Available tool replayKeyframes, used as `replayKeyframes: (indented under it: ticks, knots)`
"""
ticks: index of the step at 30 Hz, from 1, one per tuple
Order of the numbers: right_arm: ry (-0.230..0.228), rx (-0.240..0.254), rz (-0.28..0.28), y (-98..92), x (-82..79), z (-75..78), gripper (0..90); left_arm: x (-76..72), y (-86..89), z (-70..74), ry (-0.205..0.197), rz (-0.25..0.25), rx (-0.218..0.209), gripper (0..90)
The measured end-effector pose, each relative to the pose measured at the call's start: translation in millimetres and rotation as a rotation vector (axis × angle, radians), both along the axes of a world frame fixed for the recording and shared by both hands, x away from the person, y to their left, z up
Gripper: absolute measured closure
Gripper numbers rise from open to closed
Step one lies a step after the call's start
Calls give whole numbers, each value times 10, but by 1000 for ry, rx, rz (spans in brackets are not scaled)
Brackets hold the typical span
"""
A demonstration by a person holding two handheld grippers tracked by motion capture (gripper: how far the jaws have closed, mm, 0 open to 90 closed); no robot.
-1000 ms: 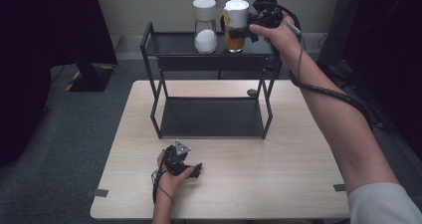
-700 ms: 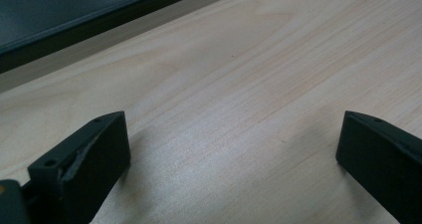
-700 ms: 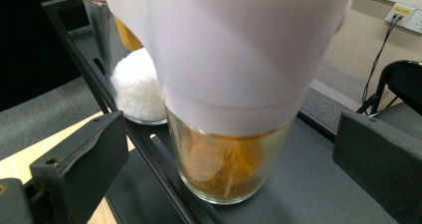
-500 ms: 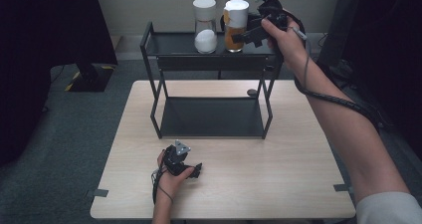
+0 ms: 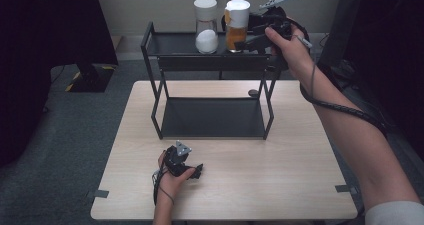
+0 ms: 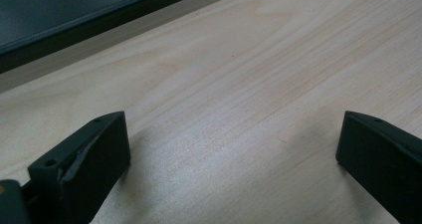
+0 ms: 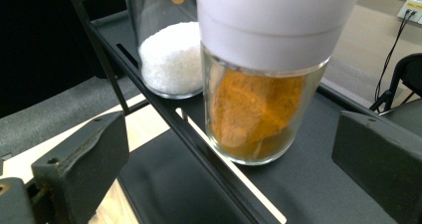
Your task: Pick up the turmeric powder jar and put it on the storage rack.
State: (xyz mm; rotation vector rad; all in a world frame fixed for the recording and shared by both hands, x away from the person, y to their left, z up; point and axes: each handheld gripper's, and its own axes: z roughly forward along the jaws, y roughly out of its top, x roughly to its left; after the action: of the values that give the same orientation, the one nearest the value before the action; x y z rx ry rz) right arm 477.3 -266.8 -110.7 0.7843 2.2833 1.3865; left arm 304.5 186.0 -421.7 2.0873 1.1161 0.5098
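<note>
Right claw open, orange-powder jar just ahead, untouched.

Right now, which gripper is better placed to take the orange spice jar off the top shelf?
Right. The right gripper is beside the orange spice jar, jaws open toward it. The left gripper rests low on the table.

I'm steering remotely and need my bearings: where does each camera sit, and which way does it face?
High view: fixed above the person's side, looking forward and down on the table and black rack; both forearms, left claw, right claw.
Left gripper view: rides the left claw, low over the tabletop; its open jaws show.
Right gripper view: rides the right claw, facing the orange-powder jar and white-granule jar; its open jaws show.
Shared: high and right gripper views both show the jars on the rack's top shelf.
</note>
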Motion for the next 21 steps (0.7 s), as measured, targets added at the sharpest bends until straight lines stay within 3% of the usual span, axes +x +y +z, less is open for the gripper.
replayKeyframes:
  ticks: [21]
  knots:
    - [16,31,59,-24,-119,-233,8,0,0,0,0,0,0,0]
